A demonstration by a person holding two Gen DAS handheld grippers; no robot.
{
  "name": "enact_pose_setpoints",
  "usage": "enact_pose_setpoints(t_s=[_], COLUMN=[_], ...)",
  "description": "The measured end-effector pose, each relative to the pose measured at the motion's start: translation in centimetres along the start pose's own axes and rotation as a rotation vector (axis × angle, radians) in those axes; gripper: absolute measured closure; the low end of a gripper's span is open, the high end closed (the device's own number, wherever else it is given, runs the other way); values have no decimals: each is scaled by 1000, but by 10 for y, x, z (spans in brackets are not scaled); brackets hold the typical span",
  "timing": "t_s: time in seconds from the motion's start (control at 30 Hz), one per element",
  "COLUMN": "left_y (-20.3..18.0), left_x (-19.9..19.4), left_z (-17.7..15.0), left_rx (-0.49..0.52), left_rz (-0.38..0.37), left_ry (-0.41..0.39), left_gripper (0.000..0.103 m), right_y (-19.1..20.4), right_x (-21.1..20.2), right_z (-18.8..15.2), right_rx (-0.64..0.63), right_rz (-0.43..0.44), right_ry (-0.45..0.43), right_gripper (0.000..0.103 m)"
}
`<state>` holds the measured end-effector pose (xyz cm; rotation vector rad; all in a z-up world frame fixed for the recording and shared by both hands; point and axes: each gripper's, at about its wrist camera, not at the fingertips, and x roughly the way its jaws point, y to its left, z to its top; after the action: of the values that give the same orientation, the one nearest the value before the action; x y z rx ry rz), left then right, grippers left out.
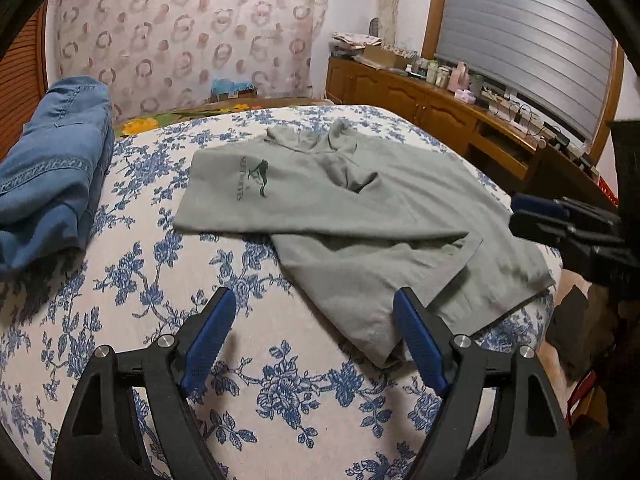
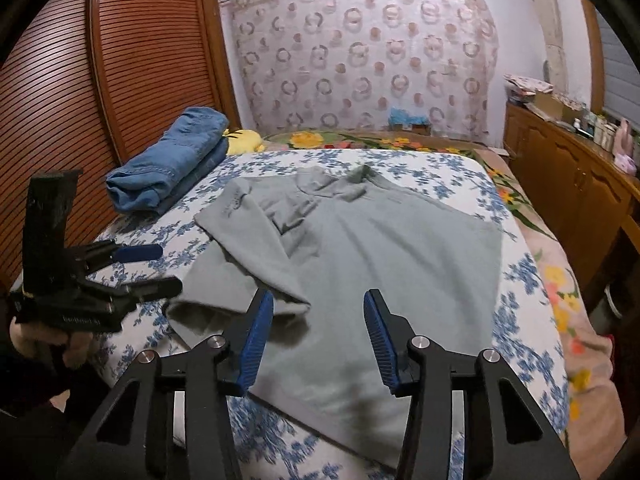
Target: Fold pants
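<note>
Blue-padded fingers of the left gripper (image 1: 310,336) sit closest to the lens, spread wide with nothing between them, hovering over the floral bedspread (image 1: 132,312) just at the near left corner of the grey pants (image 1: 360,216). One blue pad (image 1: 418,336) hangs right above that near hem, though I can't tell if it touches.

Over on the right wrist view, the right gripper (image 2: 318,332) is partly open too, jaws apart over the grey cloth and not pinching anything. Same pants (image 2: 372,264) lie spread across the middle of the bed, waist end toward the far side with a small dark print near the far left corner, and one leg flopped over itself in a rumpled fold at the near left. Pretty wrinkly in the middle as well.

Folded blue jeans (image 2: 172,160) are stacked at the far left edge of the bed, well apart from the grey pair. A person's hand (image 2: 60,344) holds the left gripper at the left edge of that view. A wooden sideboard (image 1: 432,100) cluttered with bottles runs along the right wall.
</note>
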<state>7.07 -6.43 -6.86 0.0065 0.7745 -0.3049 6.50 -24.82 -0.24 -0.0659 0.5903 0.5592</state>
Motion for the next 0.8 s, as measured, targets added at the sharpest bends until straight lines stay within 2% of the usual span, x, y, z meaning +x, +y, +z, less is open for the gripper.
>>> enact_pose_setpoints(t_s=[0.3,0.37,0.43,0.57,0.63,0.7,0.8], left_y=[8,9,9,9,9,9,7], left_x=[8,8,8,8,8,8,6], left_z=[-8,-7,-6,-6,-5,-4,-1], left_rx=[-50,-53,-53,-53,-54,-50,-42], left_rz=[3,-1,-2,-1,-1,-2,-9], left_ry=[38,36,36,35,36,40,30], left_gripper=[21,21,21,21,21,21,21], right_y=[-3,-6,-8,-3,2,9,18], right_x=[31,38,44,48,47,42,25], right_z=[-3,-4,-3,5,10,11,15], right_rx=[-31,-32,-42,-65,-76,-94,-125], right_rz=[41,48,63,58,56,42,17], right_ry=[90,115,137,152,139,112,46], right_gripper=[55,60,73,81,91,97,98])
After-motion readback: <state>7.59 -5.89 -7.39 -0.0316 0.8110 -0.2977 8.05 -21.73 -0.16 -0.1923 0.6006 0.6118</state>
